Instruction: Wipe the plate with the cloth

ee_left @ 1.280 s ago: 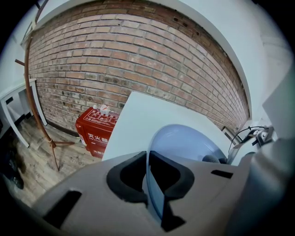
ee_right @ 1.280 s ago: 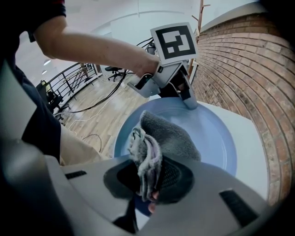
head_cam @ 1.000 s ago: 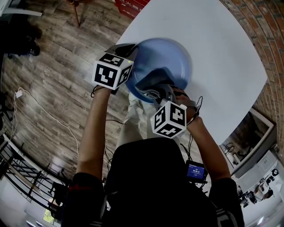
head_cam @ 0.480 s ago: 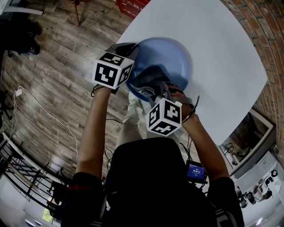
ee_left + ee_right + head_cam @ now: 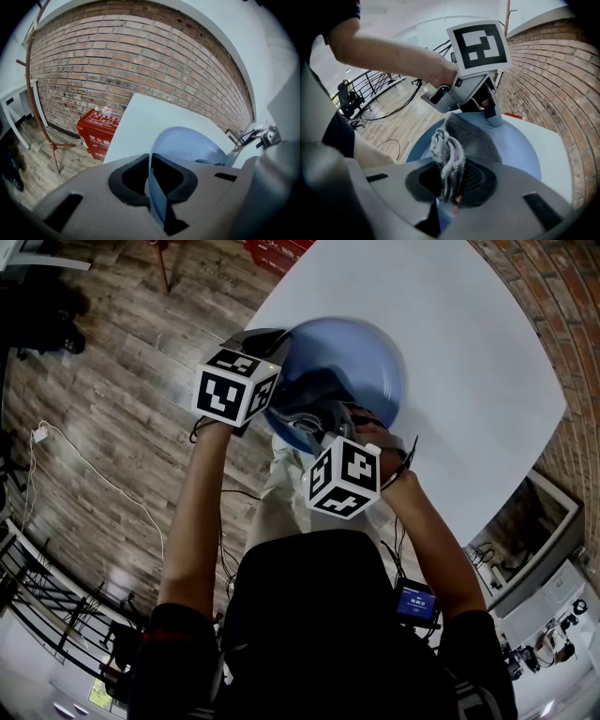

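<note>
A pale blue plate is held tilted above the near edge of the white table. My left gripper is shut on the plate's left rim; in the left gripper view the rim runs edge-on between the dark jaws. My right gripper is shut on a grey cloth, which lies pressed on the plate's face. In the head view the cloth shows dark on the plate's lower left part. The right gripper view shows the left gripper clamped on the far rim.
A brick wall runs behind the table. A red crate stands on the wooden floor beside the table's far corner. Cables trail across the floor to the left. A thin wooden stand is by the wall.
My right gripper with the cloth has slid left and a little up across the plate. The left gripper and the plate have stayed almost still.
</note>
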The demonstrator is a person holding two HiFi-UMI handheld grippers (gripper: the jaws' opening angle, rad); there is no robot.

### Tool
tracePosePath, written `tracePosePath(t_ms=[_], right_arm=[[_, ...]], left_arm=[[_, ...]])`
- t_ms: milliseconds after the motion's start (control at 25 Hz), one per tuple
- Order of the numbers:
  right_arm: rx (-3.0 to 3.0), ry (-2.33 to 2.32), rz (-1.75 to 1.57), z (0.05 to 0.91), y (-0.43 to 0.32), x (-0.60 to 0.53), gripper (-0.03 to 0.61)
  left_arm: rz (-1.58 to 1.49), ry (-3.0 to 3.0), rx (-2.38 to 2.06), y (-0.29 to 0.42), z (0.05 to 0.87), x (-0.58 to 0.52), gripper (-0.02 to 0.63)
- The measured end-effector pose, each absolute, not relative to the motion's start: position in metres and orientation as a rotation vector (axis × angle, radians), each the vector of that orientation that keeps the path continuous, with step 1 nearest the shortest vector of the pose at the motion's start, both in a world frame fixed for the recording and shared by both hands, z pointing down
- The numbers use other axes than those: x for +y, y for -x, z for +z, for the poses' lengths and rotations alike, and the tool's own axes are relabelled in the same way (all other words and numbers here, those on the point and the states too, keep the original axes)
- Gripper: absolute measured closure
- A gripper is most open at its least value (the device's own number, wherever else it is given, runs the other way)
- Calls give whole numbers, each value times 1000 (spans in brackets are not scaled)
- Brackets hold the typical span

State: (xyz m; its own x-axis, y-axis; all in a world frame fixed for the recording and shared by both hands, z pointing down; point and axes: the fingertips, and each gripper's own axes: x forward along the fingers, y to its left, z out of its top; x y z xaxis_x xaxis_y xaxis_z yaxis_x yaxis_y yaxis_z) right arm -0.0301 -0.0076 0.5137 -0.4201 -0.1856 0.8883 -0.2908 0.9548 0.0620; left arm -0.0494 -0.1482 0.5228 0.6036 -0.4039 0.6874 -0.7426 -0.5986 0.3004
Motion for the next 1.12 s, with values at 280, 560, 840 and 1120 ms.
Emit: tracePosePath(t_ms=[280,560,840,1120], right_arm=[[-2013,-336,82,515,34,-21,528],[-2007,-359,74,514,27,-37,528],[-2000,-378,66,513,24,-49,528],[-1987,-398,54,512,17,-58,528]], left_arm=[[763,-2250,-908,53,524,-148,577],[753,-2252,-905,51,524,-147,578],[756,-2257,-898,50,523,-146,578],[757,-2267,-898,49,522,-144,578]])
